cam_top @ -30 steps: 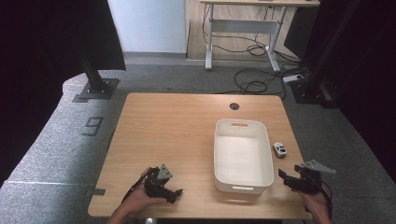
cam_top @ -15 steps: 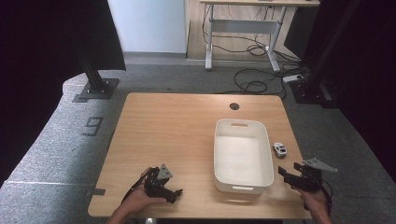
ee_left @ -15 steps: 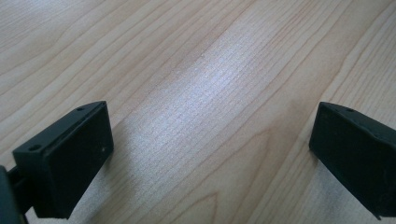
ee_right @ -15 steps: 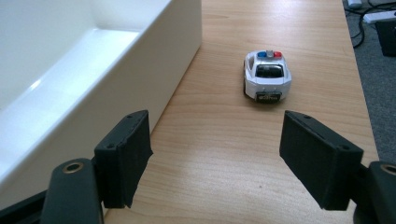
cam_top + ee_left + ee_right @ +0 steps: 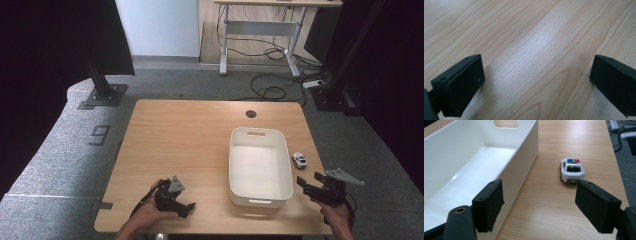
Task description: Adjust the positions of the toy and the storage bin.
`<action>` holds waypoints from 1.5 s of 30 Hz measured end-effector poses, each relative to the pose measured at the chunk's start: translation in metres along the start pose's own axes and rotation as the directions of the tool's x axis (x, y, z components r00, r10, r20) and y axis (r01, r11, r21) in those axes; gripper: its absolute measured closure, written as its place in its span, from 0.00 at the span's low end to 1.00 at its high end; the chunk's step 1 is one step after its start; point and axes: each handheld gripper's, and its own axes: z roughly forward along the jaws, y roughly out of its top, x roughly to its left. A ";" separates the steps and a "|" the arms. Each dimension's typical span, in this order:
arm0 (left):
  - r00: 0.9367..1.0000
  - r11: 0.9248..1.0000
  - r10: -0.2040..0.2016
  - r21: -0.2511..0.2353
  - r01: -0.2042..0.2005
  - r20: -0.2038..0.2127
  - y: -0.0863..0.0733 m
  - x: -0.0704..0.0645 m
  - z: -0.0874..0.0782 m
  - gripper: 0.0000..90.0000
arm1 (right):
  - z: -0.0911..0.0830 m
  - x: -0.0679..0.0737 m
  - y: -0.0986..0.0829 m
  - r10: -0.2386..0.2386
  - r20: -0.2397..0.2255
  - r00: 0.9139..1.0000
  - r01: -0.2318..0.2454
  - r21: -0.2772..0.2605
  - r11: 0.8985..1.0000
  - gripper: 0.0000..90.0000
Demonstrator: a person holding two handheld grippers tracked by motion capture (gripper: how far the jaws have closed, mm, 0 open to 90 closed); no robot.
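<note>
- Leftmost, the left gripper [image 5: 176, 199] lies low at the near-left of the wooden table [image 5: 190, 145], cradled in the person's left hand [image 5: 147, 215]; its jaws stand wide apart with nothing but bare wood grain between them in the left gripper view, so it seems parked out of the way rather than at work.
- Next, the white plastic bin [image 5: 260, 197] sits right of centre, long side running away from the person, empty inside; a handle slot is cut in its far end wall; it looks set within reach of both hands as a likely receptacle.
- Just beside the bin's right wall, not touching it, the toy police car [image 5: 572, 169] stands on its wheels, its rear towards the right gripper's camera.
- Rightmost, the right gripper [image 5: 317, 186] hovers at the near-right table edge, jaws spread and empty, aimed along the bin's wall at the car; I judge it is lined up for a reach, the car lying ahead of the jaws and near the right one.
</note>
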 end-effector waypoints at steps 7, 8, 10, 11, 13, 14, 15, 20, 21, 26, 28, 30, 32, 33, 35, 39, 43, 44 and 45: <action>1.000 1.000 0.000 0.000 0.000 0.000 0.000 0.000 0.000 0.00 | -0.002 0.007 0.003 -0.020 -0.005 1.000 0.020 -0.013 1.000 0.25; 1.000 1.000 0.001 0.001 -0.001 0.000 0.000 0.000 0.000 0.00 | -0.002 0.008 0.004 -0.020 -0.005 1.000 0.020 -0.017 1.000 0.25; 1.000 1.000 0.000 0.001 0.000 0.000 0.000 0.000 0.000 0.00 | -0.003 0.009 0.005 -0.020 -0.008 1.000 0.020 -0.018 1.000 0.25; 1.000 1.000 0.001 0.001 -0.001 0.000 0.000 0.000 0.000 0.00 | -0.003 0.009 0.005 -0.020 -0.008 1.000 0.020 -0.018 1.000 0.25; 1.000 1.000 0.001 0.001 -0.001 0.000 0.000 0.000 0.000 0.00 | -0.004 0.011 0.006 -0.018 -0.009 1.000 0.018 -0.021 1.000 0.25; 1.000 1.000 0.001 0.002 -0.001 0.000 0.000 0.000 0.000 0.00 | -0.005 0.012 0.007 -0.017 -0.011 1.000 0.016 -0.024 1.000 0.25; 1.000 1.000 0.001 0.002 -0.001 0.001 0.000 0.000 0.000 0.00 | -0.006 0.012 0.008 -0.017 -0.014 1.000 0.016 -0.027 1.000 0.25; 1.000 1.000 0.002 0.002 -0.002 0.001 0.000 0.000 0.000 0.00 | -0.010 0.015 0.012 -0.007 -0.020 1.000 0.006 -0.048 0.999 0.26; 1.000 1.000 0.002 0.002 -0.002 0.001 0.000 0.000 0.000 0.00 | -0.011 0.015 0.012 -0.006 -0.021 1.000 0.005 -0.054 0.999 0.27; 1.000 1.000 0.003 0.002 -0.003 0.001 0.000 0.000 0.000 0.00 | -0.012 0.017 0.014 -0.002 -0.024 1.000 0.000 -0.066 0.998 0.27; 1.000 1.000 0.003 0.002 -0.003 0.002 0.000 0.000 0.000 0.00 | -0.012 0.019 0.016 0.000 -0.029 1.000 -0.002 -0.069 0.998 0.27; 1.000 1.000 0.003 0.002 -0.003 0.001 0.000 0.000 0.000 0.00 | -0.011 0.020 0.016 -0.003 -0.032 0.999 0.001 -0.068 0.998 0.27; 1.000 1.000 0.003 0.002 -0.003 0.001 0.000 0.000 0.000 0.00 | -0.010 0.021 0.016 -0.005 -0.035 0.999 0.002 -0.062 0.998 0.28; 1.000 1.000 0.003 0.002 -0.003 0.001 0.000 0.000 0.000 0.00 | -0.010 0.022 0.016 -0.007 -0.035 0.999 0.005 -0.060 0.998 0.28; 1.000 1.000 0.003 0.002 -0.003 0.002 0.000 0.000 0.000 0.00 | -0.009 0.024 0.016 -0.011 -0.038 0.999 0.009 -0.056 0.998 0.28; 1.000 1.000 0.003 0.002 -0.003 0.002 0.000 0.000 0.000 0.00 | -0.005 0.027 0.015 -0.018 -0.039 0.999 0.017 -0.046 0.999 0.28; 1.000 1.000 0.003 0.002 -0.003 0.002 0.000 0.000 0.000 0.00 | 0.000 0.030 0.013 -0.026 -0.038 0.999 0.025 -0.031 0.999 0.29; 1.000 1.000 0.003 0.002 -0.003 0.002 0.000 0.000 0.000 0.00 | 0.001 0.032 0.012 -0.030 -0.038 0.999 0.029 -0.024 0.999 0.29; 1.000 1.000 0.003 0.002 -0.003 0.002 0.000 0.000 0.000 0.00 | 0.003 0.033 0.011 -0.032 -0.037 0.999 0.031 -0.019 0.999 0.30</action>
